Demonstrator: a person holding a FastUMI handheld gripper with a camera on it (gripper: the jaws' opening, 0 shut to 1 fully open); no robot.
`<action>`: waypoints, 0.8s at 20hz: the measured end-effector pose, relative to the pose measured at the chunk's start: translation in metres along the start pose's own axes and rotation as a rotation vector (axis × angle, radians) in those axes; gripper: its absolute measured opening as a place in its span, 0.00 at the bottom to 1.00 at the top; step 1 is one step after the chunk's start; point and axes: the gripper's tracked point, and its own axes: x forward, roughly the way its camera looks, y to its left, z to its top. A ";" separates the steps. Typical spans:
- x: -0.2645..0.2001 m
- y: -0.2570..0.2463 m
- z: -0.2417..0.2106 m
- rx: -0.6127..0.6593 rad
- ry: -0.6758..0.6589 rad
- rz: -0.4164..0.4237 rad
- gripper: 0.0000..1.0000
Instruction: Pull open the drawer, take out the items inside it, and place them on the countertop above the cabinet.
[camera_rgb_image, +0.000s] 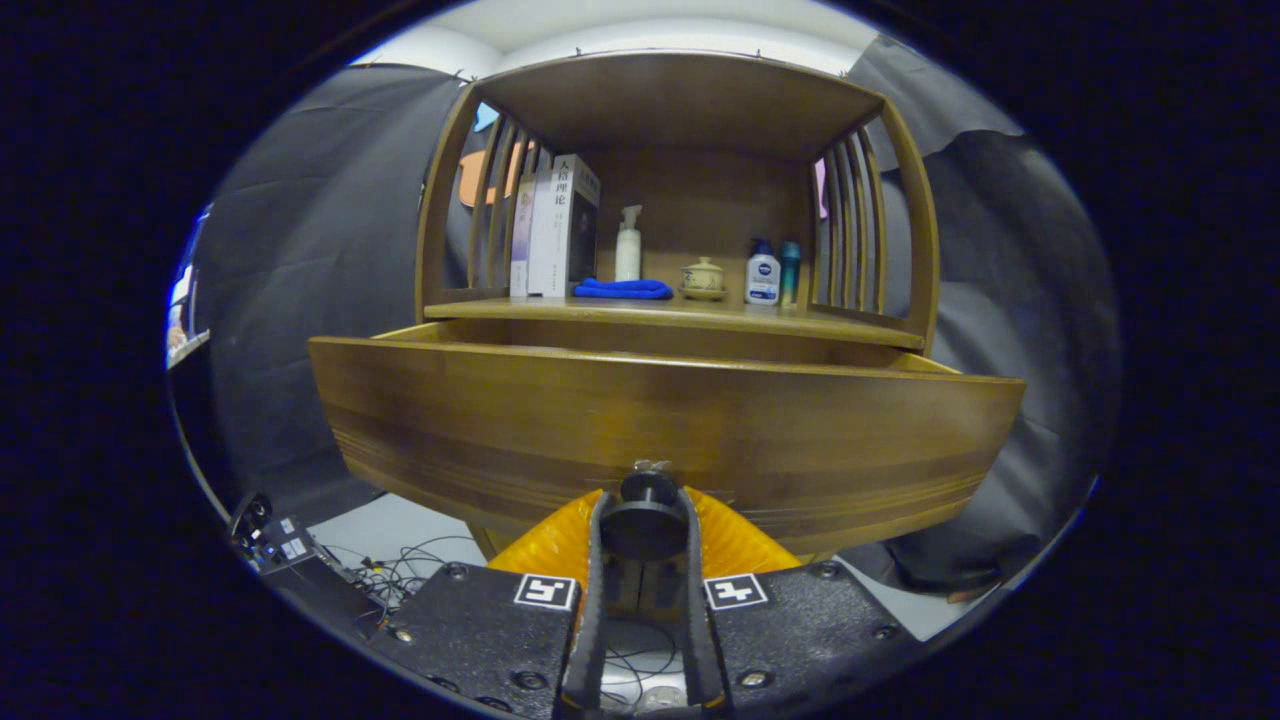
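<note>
Gripper (642, 500) pinched drawer knob (648, 487); drawer (660, 430) pulled out past countertop (680, 315) edge, gap above.

books (553, 228) | blue cloth (623, 289) | pump bottle (628, 245) | lidded jar (703, 277) | cables (400, 570)

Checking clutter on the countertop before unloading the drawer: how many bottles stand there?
3. A white pump bottle stands behind the blue cloth; a white bottle and a teal one stand together right of the lidded jar. The books may hide more.
</note>
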 end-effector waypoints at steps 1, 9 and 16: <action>0.000 0.000 -0.003 -0.002 0.002 0.003 0.34; -0.024 0.001 -0.015 0.006 -0.007 0.013 0.34; -0.026 0.001 -0.013 0.005 -0.018 0.011 0.35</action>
